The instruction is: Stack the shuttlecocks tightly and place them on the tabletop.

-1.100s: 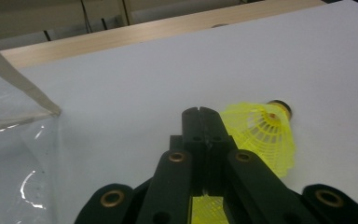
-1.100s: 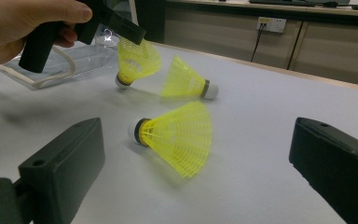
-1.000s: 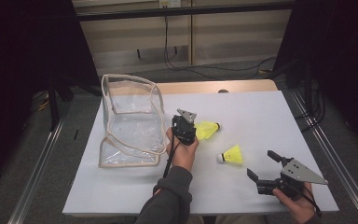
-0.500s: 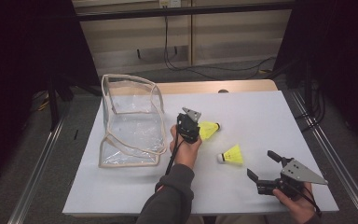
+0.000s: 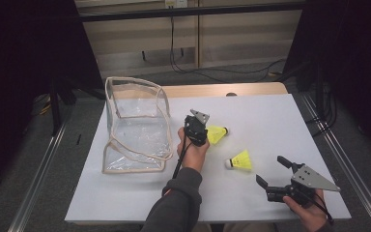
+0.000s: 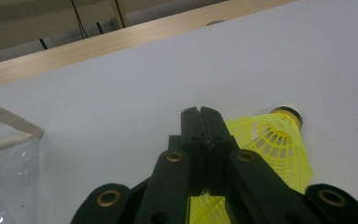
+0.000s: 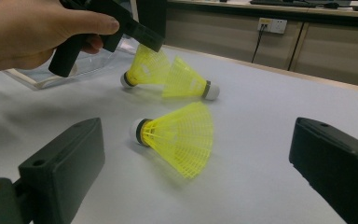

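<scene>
Altogether:
- One clear bag (image 5: 136, 126) with beige edging stands open at the left of the table, with nothing seen inside it.
- Three yellow shuttlecocks are out on the table, all to the right of the bag.
- Two grippers are in use, one in each of the person's hands.
- The left gripper (image 5: 204, 137) sits just right of the bag. Its jaws are pressed together on the mesh skirt of the first shuttlecock (image 7: 144, 67), whose white cork points back toward the bag.
- The second shuttlecock (image 5: 216, 134) lies just beside the pinched one, their skirts meeting, with its cork pointing away to the right.
- The third shuttlecock (image 5: 240, 159) lies on its side nearer the person, apart from the other two.
- The right gripper (image 5: 272, 171) rests low near the table's near right corner. Its jaws are spread wide and hold nothing; the third shuttlecock lies ahead of them, untouched.
- A white sheet (image 5: 280, 116) covers the table, and a strip of wooden edge (image 5: 251, 89) shows at the far side.
- Beyond are pale cabinet fronts, hanging cables and a wall socket (image 7: 271, 24), with dark surroundings on both sides.
</scene>
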### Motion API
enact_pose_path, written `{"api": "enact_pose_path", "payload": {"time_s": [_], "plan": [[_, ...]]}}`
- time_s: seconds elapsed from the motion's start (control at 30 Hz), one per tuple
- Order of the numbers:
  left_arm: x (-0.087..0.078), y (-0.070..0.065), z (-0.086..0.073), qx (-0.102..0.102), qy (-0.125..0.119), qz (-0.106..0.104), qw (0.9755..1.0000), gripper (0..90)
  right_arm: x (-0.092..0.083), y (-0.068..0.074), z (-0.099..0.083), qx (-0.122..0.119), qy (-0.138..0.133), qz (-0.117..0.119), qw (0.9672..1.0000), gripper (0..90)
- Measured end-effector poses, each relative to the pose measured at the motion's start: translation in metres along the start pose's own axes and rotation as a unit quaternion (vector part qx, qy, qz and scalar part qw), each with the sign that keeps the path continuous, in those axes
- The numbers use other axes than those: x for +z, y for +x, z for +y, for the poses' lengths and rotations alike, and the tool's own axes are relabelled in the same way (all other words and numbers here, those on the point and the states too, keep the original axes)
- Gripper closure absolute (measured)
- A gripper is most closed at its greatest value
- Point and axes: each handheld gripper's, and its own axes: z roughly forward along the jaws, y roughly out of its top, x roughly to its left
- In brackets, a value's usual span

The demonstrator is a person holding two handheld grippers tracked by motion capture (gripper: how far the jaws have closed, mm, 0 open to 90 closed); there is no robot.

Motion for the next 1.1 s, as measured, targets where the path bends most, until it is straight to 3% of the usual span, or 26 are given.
{"api": "enact_pose_path", "payload": {"time_s": [0.3,0.43,0.7,0.87,1.1], "plan": [[-0.0002,-0.0012,0.0,0.011,0.008,-0.005,0.9999,85.1,-0.0003,-0.0004,-0.0001,0.001,0.0,0.0,1.0,2.9],[0.0032,0.0014,-0.0029,-0.001,0.02,-0.012,0.9997,83.9,-0.0002,0.0,0.0001,0.001,-0.001,0.0,1.0,2.8],[0.003,0.0044,-0.002,-0.011,0.018,-0.01,0.9997,87.8,0.0,-0.0001,0.0,0.001,0.0,0.0,1.0,2.8],[0.0062,0.0053,-0.0013,-0.02,0.015,-0.024,0.9994,87.5,0.0001,0.0001,0.0,0.001,0.0,-0.001,1.0,2.8],[0.0088,0.0031,-0.0014,-0.02,0.014,-0.035,0.9991,81.1,0.0002,-0.0001,-0.0002,0.001,0.001,0.001,1.0,2.8]]}}
